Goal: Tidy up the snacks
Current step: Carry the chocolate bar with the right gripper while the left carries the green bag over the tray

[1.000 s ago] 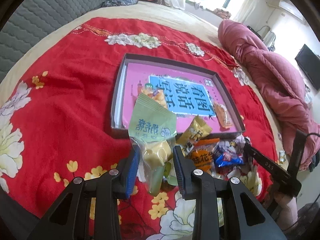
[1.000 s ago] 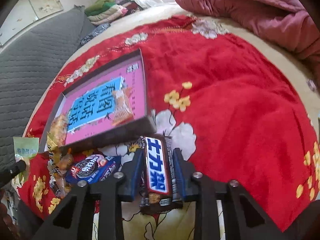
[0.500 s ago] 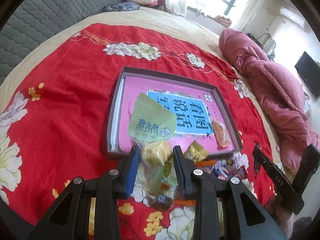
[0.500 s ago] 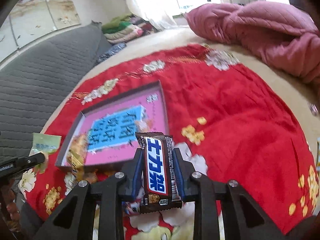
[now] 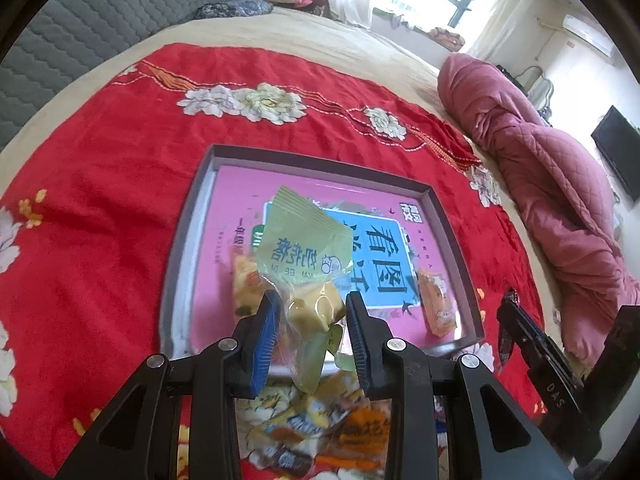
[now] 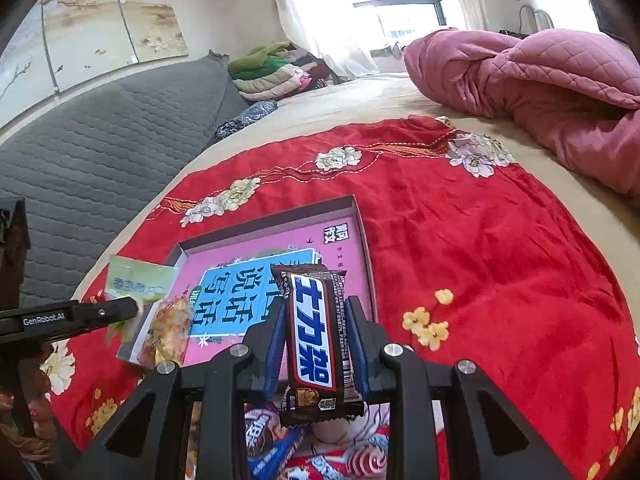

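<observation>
Left wrist view shows the left gripper (image 5: 308, 320) clenched on a green snack bag (image 5: 304, 248) above the tray (image 5: 452, 240); the right gripper (image 6: 316, 344) grasps a chocolate bar (image 6: 316, 336), both seemingly bound for it.

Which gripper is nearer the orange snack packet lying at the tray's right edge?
Left. The left gripper, shut on the green snack bag, hangs just left of the orange packet. The right gripper, shut on the chocolate bar, sits farther back.
</observation>
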`<state>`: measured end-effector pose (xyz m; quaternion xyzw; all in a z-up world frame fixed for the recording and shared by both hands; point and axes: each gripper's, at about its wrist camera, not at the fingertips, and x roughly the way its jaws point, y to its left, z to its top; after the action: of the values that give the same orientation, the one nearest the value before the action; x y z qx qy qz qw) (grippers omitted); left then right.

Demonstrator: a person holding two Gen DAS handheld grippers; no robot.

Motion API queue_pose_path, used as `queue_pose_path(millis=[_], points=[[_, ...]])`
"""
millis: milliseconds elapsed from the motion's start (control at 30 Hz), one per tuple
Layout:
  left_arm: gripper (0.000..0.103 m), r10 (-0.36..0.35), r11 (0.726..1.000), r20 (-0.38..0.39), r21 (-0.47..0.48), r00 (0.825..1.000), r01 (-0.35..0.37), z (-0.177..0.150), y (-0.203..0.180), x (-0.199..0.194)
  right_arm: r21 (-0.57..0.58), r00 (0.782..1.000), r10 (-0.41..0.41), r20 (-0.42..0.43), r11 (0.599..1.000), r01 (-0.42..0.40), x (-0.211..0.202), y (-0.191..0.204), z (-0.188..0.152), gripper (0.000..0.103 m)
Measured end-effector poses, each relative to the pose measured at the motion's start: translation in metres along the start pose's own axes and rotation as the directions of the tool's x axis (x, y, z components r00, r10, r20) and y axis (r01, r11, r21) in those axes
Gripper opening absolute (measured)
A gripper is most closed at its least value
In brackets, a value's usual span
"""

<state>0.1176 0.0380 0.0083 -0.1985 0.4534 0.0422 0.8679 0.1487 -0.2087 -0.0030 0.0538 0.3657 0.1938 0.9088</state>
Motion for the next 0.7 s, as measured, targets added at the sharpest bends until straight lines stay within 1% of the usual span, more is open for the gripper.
queue_pose_path(millis=[200,433,700], points=[[0.035,0.0,1.0,-0.021,0.015,1.0,0.001,0.003,-0.009,0.021,-0.015,1.0,0.007,-0.001,1.0,-0.007,0.014,0.002,0.005,0.029],[0.035,0.003,0.999,-0.05,0.035,0.999,-0.001,0.005,-0.017,0.038,-0.054,0.999,-0.027,-0.043,0.998,0.024,0.036,0.009,0.006,0.029],[0.035,0.006,0.999,-0.069,0.037,0.998,-0.004,0.003,-0.019,0.047,-0.097,0.995,-0.06,-0.085,0.994,0.052,0.05,0.014,0.002,0.029]])
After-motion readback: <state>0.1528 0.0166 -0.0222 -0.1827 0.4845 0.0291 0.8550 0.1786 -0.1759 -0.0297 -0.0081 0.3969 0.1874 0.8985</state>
